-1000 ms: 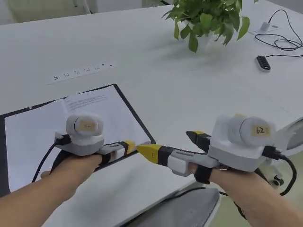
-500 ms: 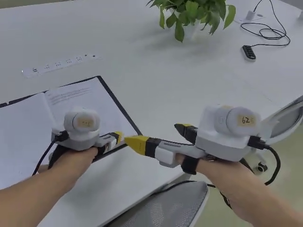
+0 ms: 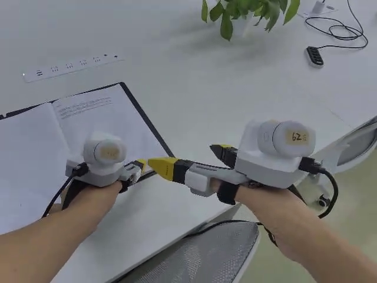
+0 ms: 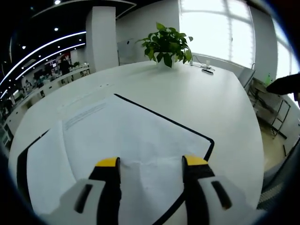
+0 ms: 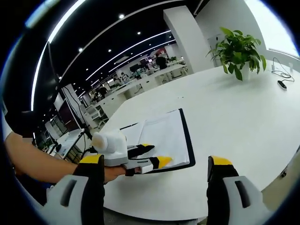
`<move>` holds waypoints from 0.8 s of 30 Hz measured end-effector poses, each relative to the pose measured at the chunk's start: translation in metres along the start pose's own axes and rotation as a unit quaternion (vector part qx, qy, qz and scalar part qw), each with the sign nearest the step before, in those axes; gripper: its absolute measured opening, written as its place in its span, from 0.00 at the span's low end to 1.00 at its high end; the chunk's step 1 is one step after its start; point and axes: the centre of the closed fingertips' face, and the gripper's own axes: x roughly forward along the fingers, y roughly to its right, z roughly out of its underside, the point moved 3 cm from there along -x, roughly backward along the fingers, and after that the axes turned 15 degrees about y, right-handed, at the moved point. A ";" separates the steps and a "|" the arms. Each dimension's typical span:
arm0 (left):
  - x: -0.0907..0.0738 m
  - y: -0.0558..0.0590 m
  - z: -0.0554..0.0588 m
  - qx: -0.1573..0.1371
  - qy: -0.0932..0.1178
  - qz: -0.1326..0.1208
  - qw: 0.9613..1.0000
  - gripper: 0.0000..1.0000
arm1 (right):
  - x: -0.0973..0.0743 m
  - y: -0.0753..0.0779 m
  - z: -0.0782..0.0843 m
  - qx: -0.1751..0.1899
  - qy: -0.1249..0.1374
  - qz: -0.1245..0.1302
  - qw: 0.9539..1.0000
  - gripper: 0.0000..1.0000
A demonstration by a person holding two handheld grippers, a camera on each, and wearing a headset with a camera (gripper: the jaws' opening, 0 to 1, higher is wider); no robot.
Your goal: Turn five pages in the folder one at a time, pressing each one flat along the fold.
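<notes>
Folder (image 3: 100, 127): one, black cover showing as a thin dark border around white sheets. It lies open and flat on the white tabletop (image 3: 194, 76), set askew near the edge closest to the person. Right-hand page (image 3: 121, 138): white, flat, with a few lines of small print (image 3: 82, 106) at its top, too small to read. Left-hand page (image 3: 26, 159): white, blank where visible, running off the left side of the head view, with the fold (image 3: 59, 124) a shallow crease between the two.
</notes>
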 end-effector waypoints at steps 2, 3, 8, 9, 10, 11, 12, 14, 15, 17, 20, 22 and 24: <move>0.000 -0.001 0.001 -0.003 0.011 -0.005 1.000 0.51 | 0.002 0.000 0.002 0.000 -0.003 -0.001 1.000 0.90; 0.001 -0.001 0.001 -0.003 0.014 -0.007 1.000 0.51 | 0.003 0.000 0.002 0.000 -0.004 -0.002 1.000 0.90; 0.004 -0.003 0.004 -0.007 0.041 -0.015 0.999 0.48 | 0.007 0.002 0.004 0.005 -0.009 -0.004 1.000 0.90; 0.004 -0.003 0.005 -0.010 0.047 -0.017 0.999 0.48 | 0.008 0.003 0.004 0.005 -0.009 -0.005 1.000 0.90; 0.003 -0.003 0.005 -0.010 0.052 -0.018 0.998 0.47 | 0.009 0.003 0.004 0.006 -0.008 -0.005 1.000 0.90; 0.005 -0.004 0.007 -0.012 0.061 -0.019 0.998 0.47 | 0.010 0.005 0.004 0.009 -0.011 -0.004 1.000 0.90; 0.006 -0.005 0.008 -0.015 0.065 -0.021 0.998 0.46 | 0.010 0.005 0.004 0.010 -0.011 -0.004 1.000 0.89; 0.006 -0.004 0.010 -0.014 0.072 -0.021 0.997 0.46 | 0.011 0.006 0.004 0.010 -0.011 -0.003 1.000 0.89; 0.005 -0.004 0.010 -0.018 0.076 -0.023 0.997 0.45 | 0.011 0.006 0.004 0.010 -0.012 -0.003 1.000 0.89; 0.006 -0.004 0.010 -0.018 0.081 -0.022 0.996 0.43 | 0.012 0.008 0.004 0.010 -0.013 -0.003 1.000 0.89; 0.007 -0.008 0.011 -0.023 0.088 -0.030 0.995 0.36 | 0.015 0.010 0.006 0.011 -0.016 -0.003 1.000 0.89; 0.007 -0.009 0.010 -0.024 0.090 -0.030 0.995 0.33 | 0.016 0.010 0.007 0.011 -0.018 -0.004 1.000 0.88; 0.007 -0.010 0.011 -0.024 0.091 -0.030 0.995 0.31 | 0.020 0.009 0.008 0.010 -0.021 -0.007 1.000 0.88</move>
